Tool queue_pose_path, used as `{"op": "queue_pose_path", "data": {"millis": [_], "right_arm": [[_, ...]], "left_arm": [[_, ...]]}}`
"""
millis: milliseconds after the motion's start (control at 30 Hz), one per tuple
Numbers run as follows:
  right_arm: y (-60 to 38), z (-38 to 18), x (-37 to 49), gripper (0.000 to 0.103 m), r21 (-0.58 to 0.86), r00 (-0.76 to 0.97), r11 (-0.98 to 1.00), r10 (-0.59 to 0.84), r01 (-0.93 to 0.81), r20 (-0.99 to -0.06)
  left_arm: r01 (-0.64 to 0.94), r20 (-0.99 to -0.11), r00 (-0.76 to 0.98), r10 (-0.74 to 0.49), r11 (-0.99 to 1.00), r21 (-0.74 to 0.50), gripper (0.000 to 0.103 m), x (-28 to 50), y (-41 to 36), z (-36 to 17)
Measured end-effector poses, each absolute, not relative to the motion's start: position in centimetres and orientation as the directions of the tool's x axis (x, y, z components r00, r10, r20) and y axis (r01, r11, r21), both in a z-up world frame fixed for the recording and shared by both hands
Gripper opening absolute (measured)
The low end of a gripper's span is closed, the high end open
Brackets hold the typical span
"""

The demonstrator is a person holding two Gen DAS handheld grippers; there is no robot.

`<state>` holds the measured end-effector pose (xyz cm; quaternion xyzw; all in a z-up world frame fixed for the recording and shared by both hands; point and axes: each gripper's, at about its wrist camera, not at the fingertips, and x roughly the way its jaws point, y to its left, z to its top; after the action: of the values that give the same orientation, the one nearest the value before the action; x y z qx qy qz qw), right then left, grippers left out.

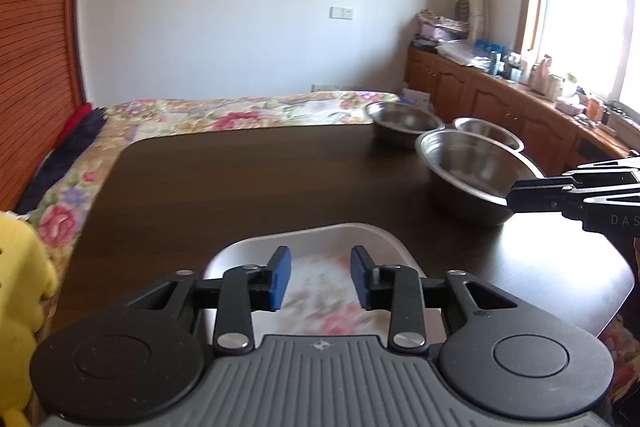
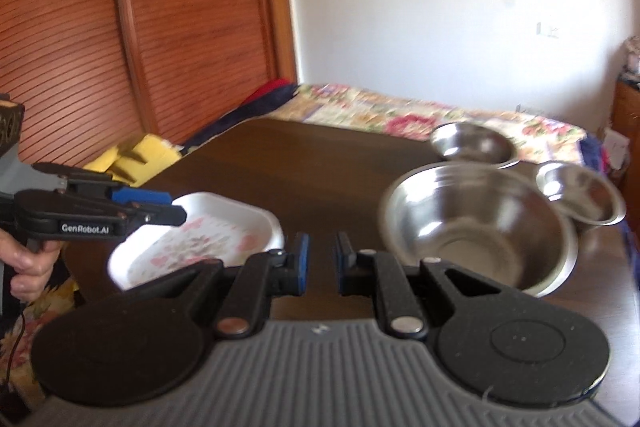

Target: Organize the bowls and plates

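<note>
Your left gripper (image 1: 320, 277) sits nearest in its own camera, blue pads (image 1: 280, 277) parted with a clear gap and nothing between them. It hangs over the near part of a white rectangular plate (image 1: 320, 241) with a flower print. The plate lies flat on the dark wooden table (image 1: 240, 187), near its front edge. Whether the fingers touch the plate, you cannot tell.

Your right gripper (image 2: 322, 263) has its pads apart too, by a narrower gap, and it holds nothing. Only bare table shows between its fingers. In the right wrist view the plate lies to its left and the large steel bowl (image 2: 476, 227) to its right, with the gripper aimed between them. From the left wrist view its tip (image 1: 520, 197) appears just beside the near rim of that large bowl; contact cannot be judged.

Behind the large bowl stand two smaller steel bowls: one (image 2: 580, 197) at the right edge of the table, touching or nearly touching the large one, the other (image 2: 472, 145) farther back near the far edge.

Your left hand (image 2: 28, 267) grips the left gripper's handle at the left border of the right wrist view.

Past the table lies a bed with a flowered cover (image 1: 240, 115). A slatted wooden door (image 2: 160, 27) stands to the left.
</note>
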<state>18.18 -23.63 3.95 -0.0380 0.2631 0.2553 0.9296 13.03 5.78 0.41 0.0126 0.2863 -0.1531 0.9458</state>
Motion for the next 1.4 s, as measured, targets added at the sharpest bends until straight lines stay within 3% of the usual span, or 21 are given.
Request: {"op": "queue_pose_path", "data": {"millis": [200,400,467,700,833,967,1033,1400], "right_arm": [[-27.6,4.3,18.4,0.017,0.015,0.806,0.909,0.378,-0.417,-0.456],[-31.2,3.7,19.6,0.038,-0.012,0.857,0.942,0.299,-0.335,-0.42],[-32.3,3.2,20.2,0.051,-0.008,0.865,0.95,0.28,-0.311,-0.417],[-34.7,0.9,22.7,0.051,0.028,0.862,0.962,0.257,-0.272,-0.438],[-35.5,0.0,24.2,0.051,0.057,0.852,0.959,0.273,-0.278,-0.446],[-36.0,-0.6,25.1,0.05,0.09,0.84,0.951,0.303,-0.295,-0.449],[-36.0,-0.7,25.6,0.05,0.1,0.834,0.948,0.314,-0.302,-0.455],[-36.6,-1.1,26.4,0.031,0.154,0.815,0.935,0.353,-0.318,-0.46]], "left_arm": [[0.349,-0.536,0.771,-0.343,0.932,-0.095,0.05,14.7,1.8,0.4],[0.371,-0.526,0.762,-0.376,0.921,-0.12,0.071,16.8,-2.0,0.2],[0.37,-0.521,0.765,-0.378,0.921,-0.125,0.077,17.5,-2.9,0.1],[0.369,-0.519,0.763,-0.386,0.919,-0.14,0.082,19.6,-5.4,-0.4],[0.374,-0.528,0.757,-0.385,0.918,-0.133,0.079,20.6,-6.4,-0.7],[0.368,-0.547,0.743,-0.385,0.918,-0.145,0.057,21.3,-6.9,-1.0],[0.367,-0.555,0.737,-0.385,0.918,-0.15,0.052,21.6,-7.2,-1.2],[0.365,-0.569,0.719,-0.398,0.914,-0.177,0.035,22.7,-7.6,-1.6]]}}
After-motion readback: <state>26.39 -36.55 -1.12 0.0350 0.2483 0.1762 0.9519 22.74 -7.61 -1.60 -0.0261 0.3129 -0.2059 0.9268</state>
